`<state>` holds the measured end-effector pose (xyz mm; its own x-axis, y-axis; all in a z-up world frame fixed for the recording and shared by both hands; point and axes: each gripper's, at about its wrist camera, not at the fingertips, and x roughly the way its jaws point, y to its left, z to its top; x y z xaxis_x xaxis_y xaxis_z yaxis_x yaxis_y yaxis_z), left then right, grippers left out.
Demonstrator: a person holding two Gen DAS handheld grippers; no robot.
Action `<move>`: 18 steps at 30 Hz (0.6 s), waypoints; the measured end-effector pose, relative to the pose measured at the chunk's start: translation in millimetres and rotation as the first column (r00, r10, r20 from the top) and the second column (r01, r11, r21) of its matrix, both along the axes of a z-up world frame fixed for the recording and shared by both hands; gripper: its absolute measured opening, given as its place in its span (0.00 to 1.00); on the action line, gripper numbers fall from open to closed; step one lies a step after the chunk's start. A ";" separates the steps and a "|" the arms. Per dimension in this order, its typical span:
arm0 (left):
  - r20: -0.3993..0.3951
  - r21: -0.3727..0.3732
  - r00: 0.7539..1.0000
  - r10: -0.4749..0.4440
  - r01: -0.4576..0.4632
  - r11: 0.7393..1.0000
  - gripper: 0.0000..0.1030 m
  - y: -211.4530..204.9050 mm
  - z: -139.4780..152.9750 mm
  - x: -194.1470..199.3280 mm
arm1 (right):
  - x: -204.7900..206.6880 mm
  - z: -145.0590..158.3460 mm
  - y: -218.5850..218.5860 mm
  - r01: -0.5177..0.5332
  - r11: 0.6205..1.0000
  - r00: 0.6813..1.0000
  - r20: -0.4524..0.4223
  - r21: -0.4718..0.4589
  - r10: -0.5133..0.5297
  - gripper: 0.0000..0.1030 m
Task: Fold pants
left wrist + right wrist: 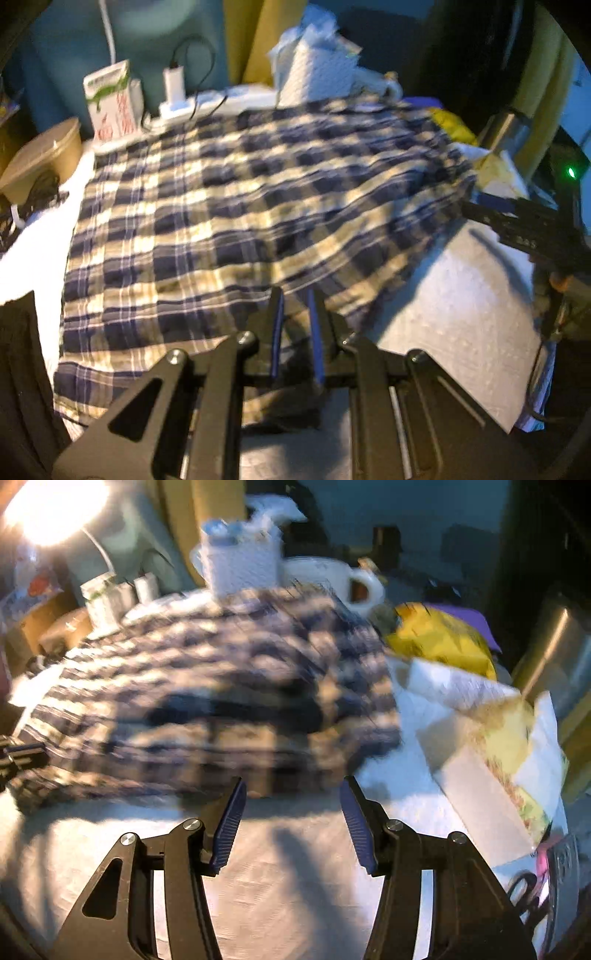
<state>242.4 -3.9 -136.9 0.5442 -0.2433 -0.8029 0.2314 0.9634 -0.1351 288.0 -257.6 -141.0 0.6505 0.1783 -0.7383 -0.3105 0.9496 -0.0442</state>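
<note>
White tabletop (295, 878) bears the plaid pants (240, 206), their near edge pinched in the left gripper (295, 317), while the right gripper (291, 812), fingers spread and empty, sits beside their hem.

A home: cluttered table with mug (332, 581), paper towels (314, 70), lamp (51, 506).

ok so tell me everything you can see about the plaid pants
The plaid pants are thin woven fabric checked in navy, cream and tan, lightly wrinkled. They lie spread mostly flat on a white textured cover, the far edge reaching the paper towel roll. The near edge is doubled over, and the left gripper has its fingers pinched on that edge. The right gripper is open beside the cloth, holding nothing.
</note>
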 end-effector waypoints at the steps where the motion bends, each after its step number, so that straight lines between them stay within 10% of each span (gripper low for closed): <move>1: 0.005 0.006 1.000 -0.007 0.007 1.000 0.14 -3.2 -0.6 -2.0 | -0.9 5.0 14.6 -0.040 0.999 0.999 0.019 0.016 0.039 0.54; 10: -0.046 -0.027 0.999 0.022 -0.023 0.999 0.14 7.6 -24.6 -19.7 | 31.4 -17.0 118.0 -0.259 0.966 0.966 -0.024 -0.011 0.258 0.54; 18: -0.049 -0.027 0.994 0.101 -0.103 0.994 0.14 54.2 -18.0 -26.7 | 28.0 -34.9 99.1 -0.266 0.963 0.957 -0.128 -0.035 0.260 0.55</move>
<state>215.7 50.3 -154.9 0.5289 -0.2124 -0.8217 0.1246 0.9771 -0.1723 316.0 -158.5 -175.9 0.4909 0.2910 -0.8212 -0.5552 0.8309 -0.0375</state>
